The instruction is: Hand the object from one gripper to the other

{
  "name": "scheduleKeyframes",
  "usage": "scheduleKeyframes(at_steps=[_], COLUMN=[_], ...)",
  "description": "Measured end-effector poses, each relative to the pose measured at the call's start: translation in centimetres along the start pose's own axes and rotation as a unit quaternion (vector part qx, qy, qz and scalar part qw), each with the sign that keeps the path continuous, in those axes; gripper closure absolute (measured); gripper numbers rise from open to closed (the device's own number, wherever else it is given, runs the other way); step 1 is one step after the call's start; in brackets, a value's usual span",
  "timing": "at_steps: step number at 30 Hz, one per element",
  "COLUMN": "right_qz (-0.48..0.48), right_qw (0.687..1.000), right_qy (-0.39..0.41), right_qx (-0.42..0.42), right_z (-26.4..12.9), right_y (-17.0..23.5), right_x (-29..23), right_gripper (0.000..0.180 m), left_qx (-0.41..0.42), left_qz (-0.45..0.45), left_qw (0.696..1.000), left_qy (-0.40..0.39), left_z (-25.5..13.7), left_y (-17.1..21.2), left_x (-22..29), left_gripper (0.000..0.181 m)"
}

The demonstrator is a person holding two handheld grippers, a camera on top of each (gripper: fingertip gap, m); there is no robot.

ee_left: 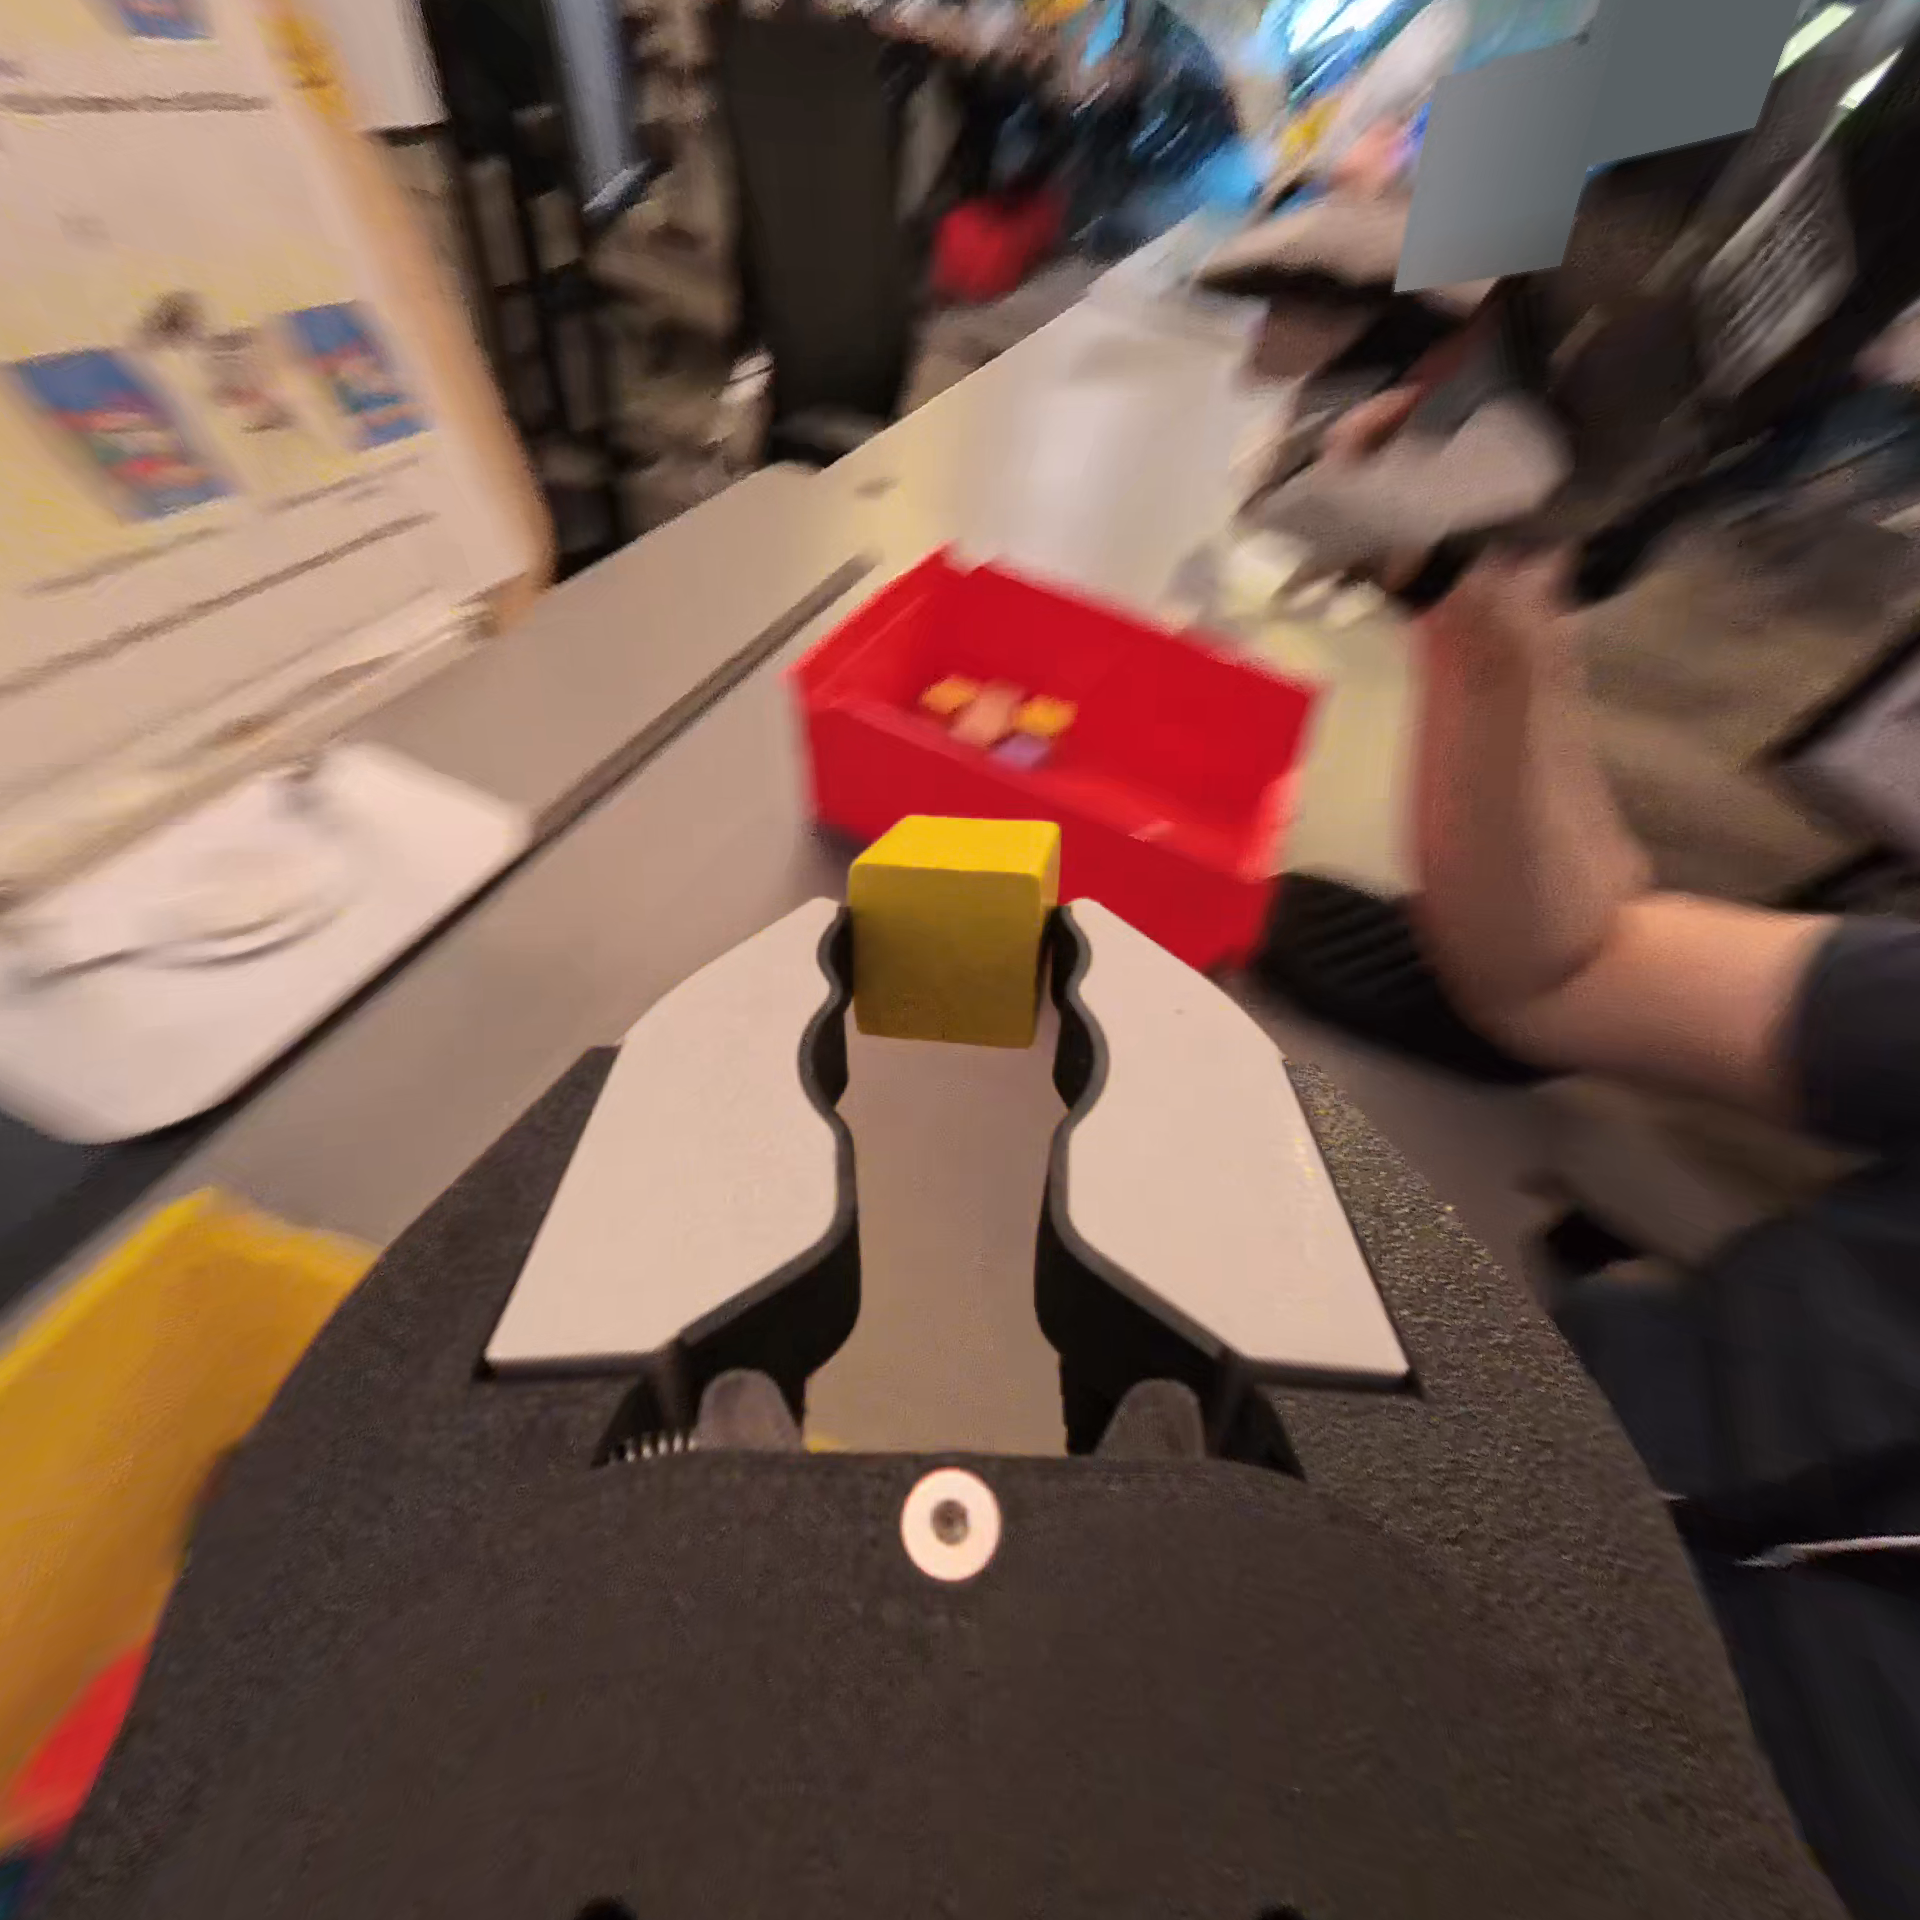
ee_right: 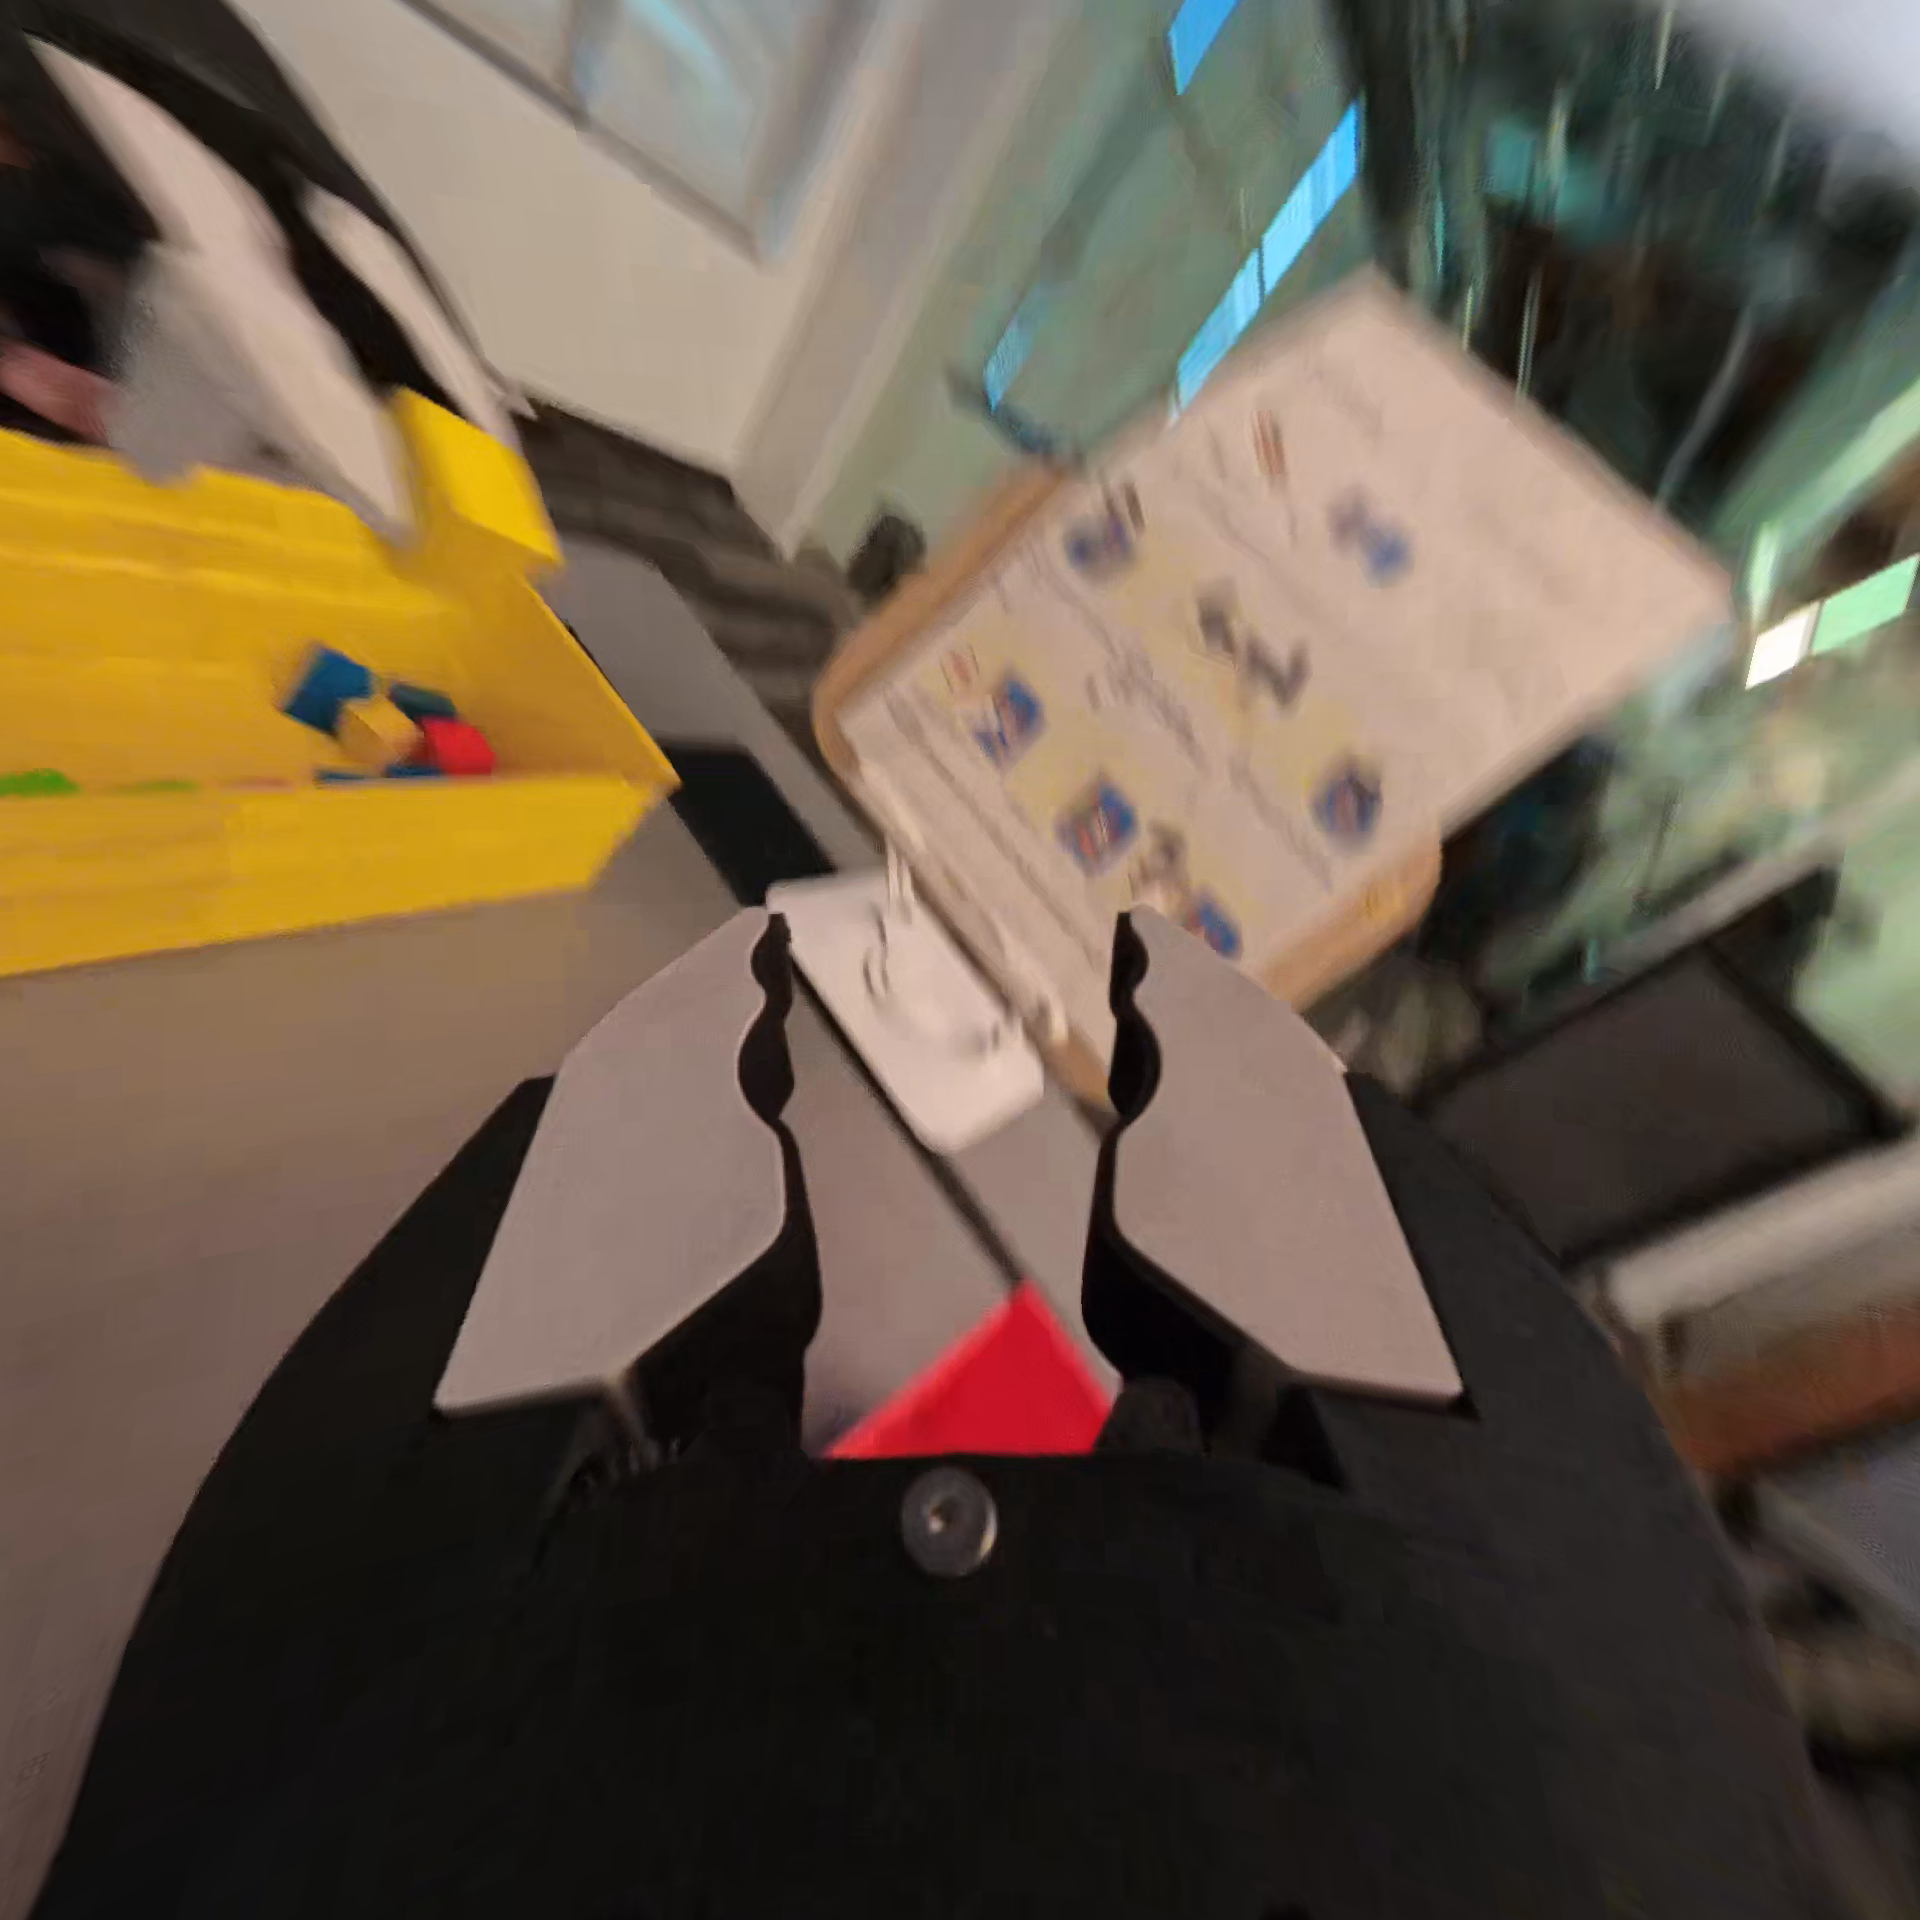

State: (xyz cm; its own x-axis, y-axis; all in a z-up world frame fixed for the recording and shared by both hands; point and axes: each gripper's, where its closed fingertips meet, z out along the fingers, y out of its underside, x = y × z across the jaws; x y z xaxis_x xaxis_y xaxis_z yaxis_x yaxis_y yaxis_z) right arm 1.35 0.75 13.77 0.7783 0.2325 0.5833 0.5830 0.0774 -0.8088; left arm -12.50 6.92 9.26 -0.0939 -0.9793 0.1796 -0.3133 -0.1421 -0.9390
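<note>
Above the grey table [ee_left: 644, 665], the left tool [ee_left: 951, 914] grips the yellow cube [ee_left: 948, 935] at its tips while the right tool [ee_right: 951, 930] gapes empty, so the handover apparently awaits bringing them together.

We find ourselves in a lab or demo hall: a grey bench [ee_left: 665, 665] carrying a red bin [ee_left: 1049, 727] and a yellow bin [ee_right: 260, 831] of coloured blocks, a poster board [ee_left: 208, 364] at upper left of the left wrist view.
</note>
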Motion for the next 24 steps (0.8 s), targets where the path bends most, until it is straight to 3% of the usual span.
scheduleKeyframes(at_steps=[3,5,8,24], right_qz=[-0.116,-0.177,-0.185,-0.172], right_qw=[0.986,0.973,0.969,0.969], right_qy=[-0.034,-0.027,-0.015,-0.041], right_qx=[0.117,0.148,0.165,0.173], right_z=[0.3,0.4,0.9,1.3], right_y=[-4.2,-5.2,-5.8,-5.8], right_x=[-5.6,-7.9,-9.2,-10.5], right_gripper=[0.119,0.124,0.129,0.145], left_qx=[0.034,0.032,0.033,0.04], left_qz=[-0.096,-0.131,-0.144,-0.121], left_qw=[0.985,0.971,0.958,0.948], left_qy=[0.141,0.197,0.245,0.291], left_z=[1.8,2.7,3.5,3.8], left_y=[-1.3,-1.3,-1.3,-2.0], left_x=[4.0,5.5,7.1,10.0], left_gripper=[0.145,0.145,0.145,0.145])
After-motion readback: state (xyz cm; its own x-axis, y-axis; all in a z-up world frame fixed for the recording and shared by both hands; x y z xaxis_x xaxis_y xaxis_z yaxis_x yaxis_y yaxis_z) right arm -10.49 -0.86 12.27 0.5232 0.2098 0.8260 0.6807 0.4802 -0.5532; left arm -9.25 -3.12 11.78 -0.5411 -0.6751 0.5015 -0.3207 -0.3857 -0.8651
